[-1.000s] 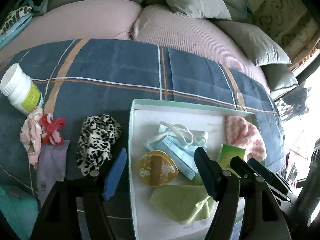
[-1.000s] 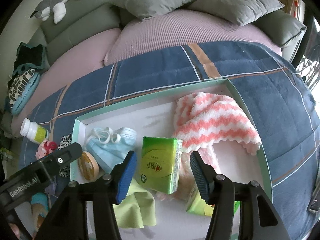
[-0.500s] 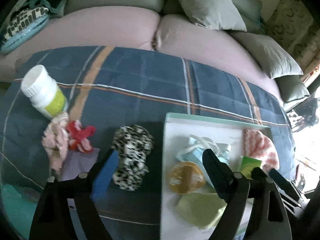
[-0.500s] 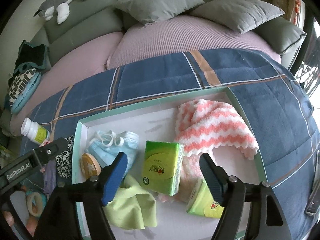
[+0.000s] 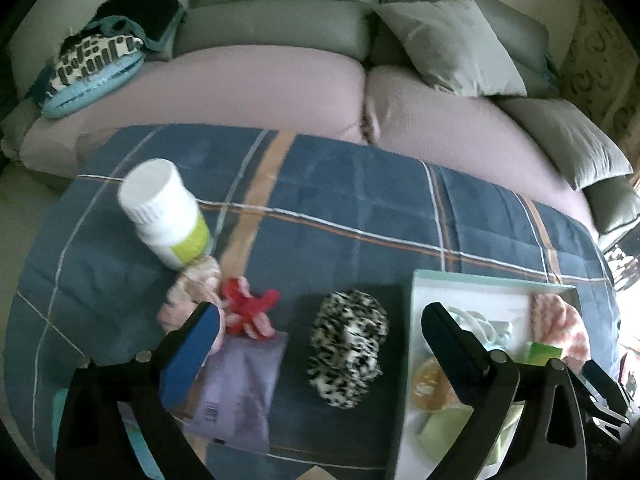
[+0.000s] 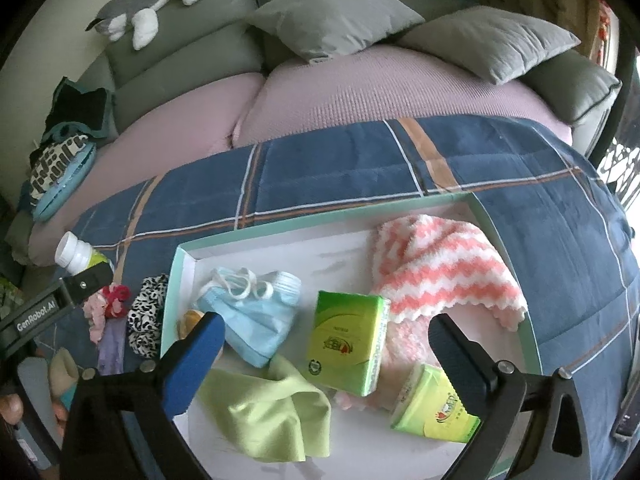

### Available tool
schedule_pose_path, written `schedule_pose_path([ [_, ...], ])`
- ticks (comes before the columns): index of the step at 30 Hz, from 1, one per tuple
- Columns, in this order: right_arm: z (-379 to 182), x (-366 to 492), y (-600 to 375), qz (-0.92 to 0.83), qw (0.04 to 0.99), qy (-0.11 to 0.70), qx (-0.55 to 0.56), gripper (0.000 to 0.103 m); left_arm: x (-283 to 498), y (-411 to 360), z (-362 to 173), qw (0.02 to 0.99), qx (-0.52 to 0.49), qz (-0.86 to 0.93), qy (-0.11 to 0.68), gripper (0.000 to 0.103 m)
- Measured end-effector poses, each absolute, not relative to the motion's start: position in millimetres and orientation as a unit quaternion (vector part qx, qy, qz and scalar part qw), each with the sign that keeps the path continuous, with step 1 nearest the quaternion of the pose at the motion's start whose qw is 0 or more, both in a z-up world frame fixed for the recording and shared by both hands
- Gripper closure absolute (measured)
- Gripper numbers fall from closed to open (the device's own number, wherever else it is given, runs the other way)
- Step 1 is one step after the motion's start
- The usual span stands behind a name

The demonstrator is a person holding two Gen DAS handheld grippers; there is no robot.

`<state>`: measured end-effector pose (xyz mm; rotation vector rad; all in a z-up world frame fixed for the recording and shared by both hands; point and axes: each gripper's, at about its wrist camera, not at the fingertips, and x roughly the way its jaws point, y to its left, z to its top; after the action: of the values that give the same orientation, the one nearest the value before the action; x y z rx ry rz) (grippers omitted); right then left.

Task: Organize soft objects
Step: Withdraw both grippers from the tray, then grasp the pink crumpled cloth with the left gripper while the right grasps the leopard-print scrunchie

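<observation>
Now the leopard scrunchie (image 5: 347, 347) lies on the blanket (image 5: 340, 200) just left of the tray (image 5: 416, 280); the left gripper (image 5: 320, 320) has swung over from the tray, jaws wide, likely choosing it next. Right gripper (image 6: 326, 330) hovers wide over the tray.

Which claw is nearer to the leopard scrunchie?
Left. The left claw is open right over the scrunchie; the right claw is over the tray, with the scrunchie beyond its left wall.
</observation>
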<state>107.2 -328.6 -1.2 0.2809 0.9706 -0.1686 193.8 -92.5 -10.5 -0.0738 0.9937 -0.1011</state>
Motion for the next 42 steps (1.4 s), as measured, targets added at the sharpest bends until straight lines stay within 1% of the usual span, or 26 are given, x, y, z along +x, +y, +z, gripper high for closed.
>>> schedule_pose_path([
  [1, -1, 108, -327, -0.080, 0.873, 0.462, 0.134, 0.000, 194, -89, -9, 0.879, -0.036, -0.044, 0.473, 0.000],
  [10, 7, 114, -307, -0.048, 0.883, 0.445, 0.141, 0.000, 191, -40, 4, 0.900, -0.047, 0.011, 0.434, 0.000],
  [20, 13, 122, -267, -0.013, 0.891, 0.434, 0.132, 0.000, 182, 23, 20, 0.910, -0.092, 0.062, 0.398, 0.000],
  [24, 11, 127, -238, 0.008, 0.892, 0.440, 0.103, 0.000, 182, 33, 18, 0.909, -0.092, 0.069, 0.400, 0.000],
  [33, 0, 141, -183, 0.057, 0.886, 0.457, 0.048, 0.000, 189, 32, 8, 0.895, -0.087, 0.061, 0.433, 0.000],
  [37, -8, 148, -172, 0.067, 0.880, 0.468, 0.050, 0.001, 194, 24, 0, 0.887, -0.077, 0.059, 0.452, 0.000],
  [38, -11, 151, -170, 0.069, 0.877, 0.472, 0.054, 0.002, 196, 20, -4, 0.884, -0.076, 0.053, 0.459, 0.000],
  [40, -15, 154, -167, 0.072, 0.874, 0.478, 0.058, 0.008, 200, 15, -10, 0.878, -0.067, 0.047, 0.471, 0.000],
  [41, -18, 156, -166, 0.073, 0.872, 0.482, 0.057, 0.013, 202, 13, -14, 0.874, -0.061, 0.047, 0.479, 0.000],
  [42, -21, 158, -165, 0.073, 0.869, 0.486, 0.056, 0.016, 204, 11, -19, 0.870, -0.057, 0.048, 0.488, 0.000],
])
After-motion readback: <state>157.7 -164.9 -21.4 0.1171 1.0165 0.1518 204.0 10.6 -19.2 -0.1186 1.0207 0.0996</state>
